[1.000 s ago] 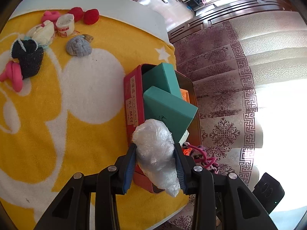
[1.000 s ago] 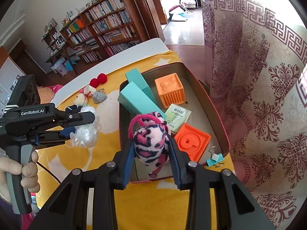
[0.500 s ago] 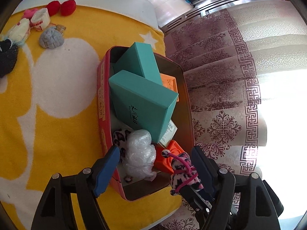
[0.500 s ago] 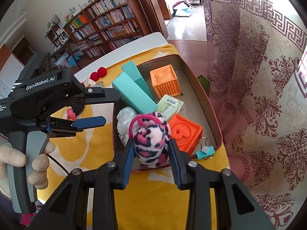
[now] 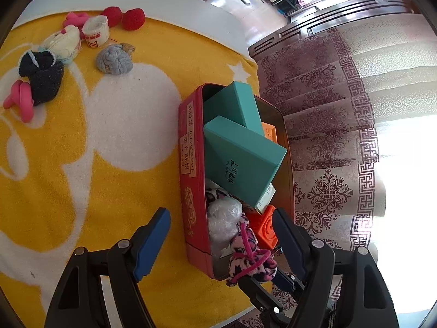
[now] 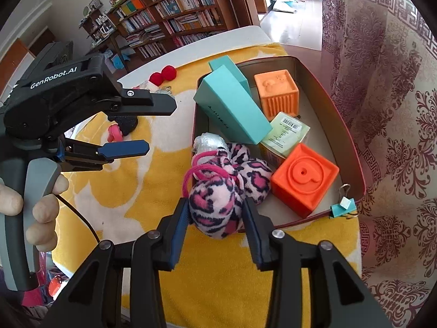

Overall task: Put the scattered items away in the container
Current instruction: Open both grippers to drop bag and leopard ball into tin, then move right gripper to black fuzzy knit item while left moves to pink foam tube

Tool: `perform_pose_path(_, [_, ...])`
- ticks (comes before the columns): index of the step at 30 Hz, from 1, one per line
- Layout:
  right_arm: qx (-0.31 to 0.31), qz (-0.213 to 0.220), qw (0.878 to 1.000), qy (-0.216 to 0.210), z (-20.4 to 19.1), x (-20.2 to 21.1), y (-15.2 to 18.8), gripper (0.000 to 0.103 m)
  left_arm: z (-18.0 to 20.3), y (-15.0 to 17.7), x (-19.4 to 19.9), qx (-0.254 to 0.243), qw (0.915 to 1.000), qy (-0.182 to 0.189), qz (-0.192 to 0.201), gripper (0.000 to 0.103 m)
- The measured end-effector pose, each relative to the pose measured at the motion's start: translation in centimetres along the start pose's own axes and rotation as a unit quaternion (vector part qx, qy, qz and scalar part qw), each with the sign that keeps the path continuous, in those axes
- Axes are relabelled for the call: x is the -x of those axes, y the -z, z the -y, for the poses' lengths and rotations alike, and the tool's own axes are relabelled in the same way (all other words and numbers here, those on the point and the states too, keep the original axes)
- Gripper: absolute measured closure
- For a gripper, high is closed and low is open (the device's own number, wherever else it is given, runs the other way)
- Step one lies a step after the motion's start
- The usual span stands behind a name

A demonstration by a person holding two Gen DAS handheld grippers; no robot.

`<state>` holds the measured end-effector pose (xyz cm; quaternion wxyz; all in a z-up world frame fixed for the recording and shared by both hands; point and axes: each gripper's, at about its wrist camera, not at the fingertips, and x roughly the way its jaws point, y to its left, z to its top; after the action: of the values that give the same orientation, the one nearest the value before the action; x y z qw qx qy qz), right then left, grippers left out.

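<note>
A red tin (image 5: 188,164) (image 6: 352,147) stands on the yellow blanket and holds two teal boxes (image 5: 240,158) (image 6: 232,109), orange blocks (image 6: 303,177), a pale green packet (image 6: 286,134) and a clear plastic bag ball (image 5: 224,218) (image 6: 207,142). My left gripper (image 5: 221,240) is open and empty above the tin's near end; it also shows in the right wrist view (image 6: 153,128). My right gripper (image 6: 215,216) is shut on a pink leopard-print plush (image 6: 213,205) (image 5: 251,262) at the tin's near edge.
Scattered at the blanket's far left are a grey sock ball (image 5: 114,60), a black sock (image 5: 43,76), pink pieces (image 5: 19,101), a tape roll (image 5: 95,31), a cream bundle (image 5: 65,41) and two red pompoms (image 5: 125,17). A patterned curtain (image 6: 382,109) hangs right of the tin. A teal binder clip (image 6: 342,207) sits on the rim.
My left gripper opened and dropped the plastic bag ball into the tin, then drew back. My right gripper carried the leopard plush closer over the tin's near edge.
</note>
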<state>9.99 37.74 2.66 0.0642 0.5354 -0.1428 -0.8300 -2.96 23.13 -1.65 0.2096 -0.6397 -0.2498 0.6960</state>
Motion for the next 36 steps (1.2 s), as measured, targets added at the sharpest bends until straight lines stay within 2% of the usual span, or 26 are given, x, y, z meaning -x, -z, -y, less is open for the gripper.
perform_pose_path(1, [-0.005, 0.001, 1.000, 0.001, 0.0, 0.0, -0.1, 0.047, -0.4, 0.0, 0.2, 0.005, 1.0000, -0.002, 0.000, 0.023])
perform_pose_path(2, [-0.010, 0.005, 1.000, 0.003, 0.1, 0.1, -0.1, 0.034, -0.9, -0.1, 0.4, 0.012, 0.9999, -0.005, 0.001, 0.020])
perform_pose_path(3, [-0.015, 0.013, 1.000, 0.007, 0.1, 0.3, -0.2, 0.027, -1.5, -0.1, 0.7, 0.019, 0.9998, -0.008, 0.005, 0.014])
perform_pose_path(11, [-0.025, 0.043, 0.999, 0.022, -0.4, 1.8, -1.2, 0.026, -5.5, -0.6, 3.2, 0.061, 0.9978, -0.008, 0.025, 0.013])
perform_pose_path(17, [-0.013, 0.052, 0.998, 0.016, -2.6, 1.5, -2.2, 0.026, -8.8, -0.6, 5.0, 0.088, 0.9953, -0.012, 0.038, 0.013])
perform_pose_path(29, [0.032, 0.035, 0.999, -0.009, -8.5, -1.3, -3.2, 0.026, -16.1, -0.6, 9.5, 0.156, 0.9846, -0.021, 0.076, 0.013])
perform_pose_path(36, [0.048, 0.018, 0.999, -0.018, -11.1, -3.2, -3.3, 0.026, -19.1, -0.8, 10.9, 0.179, 0.9799, -0.022, 0.086, 0.013])
